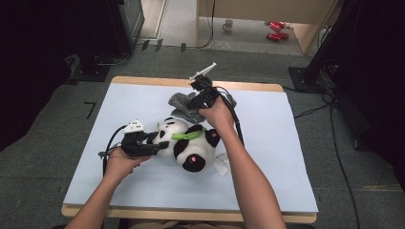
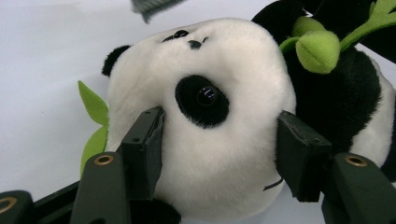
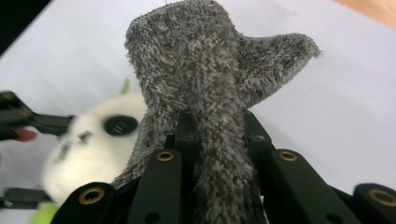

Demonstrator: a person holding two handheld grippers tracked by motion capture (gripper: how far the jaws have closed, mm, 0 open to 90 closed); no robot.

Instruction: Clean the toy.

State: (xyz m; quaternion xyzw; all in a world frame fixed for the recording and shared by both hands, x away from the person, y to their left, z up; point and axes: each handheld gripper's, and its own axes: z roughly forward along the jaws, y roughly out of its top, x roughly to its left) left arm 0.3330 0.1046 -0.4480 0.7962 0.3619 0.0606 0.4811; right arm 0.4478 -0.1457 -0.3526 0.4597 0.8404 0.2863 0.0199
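The left gripper (image 2: pixel 219 154) hugs the toy panda's (image 2: pixel 219 107) white head between its pads on the bench (image 1: pixel 143 186); the right gripper (image 3: pixel 215 130) pinches the fuzzy grey cloth (image 3: pixel 205 70) tight, just above the panda.

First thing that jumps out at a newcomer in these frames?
The plush panda lying mid-table on the pale blue table top, its white head between the jaws of the left gripper. Just behind it, the right gripper is shut on a fuzzy grey cloth and holds it above the panda.
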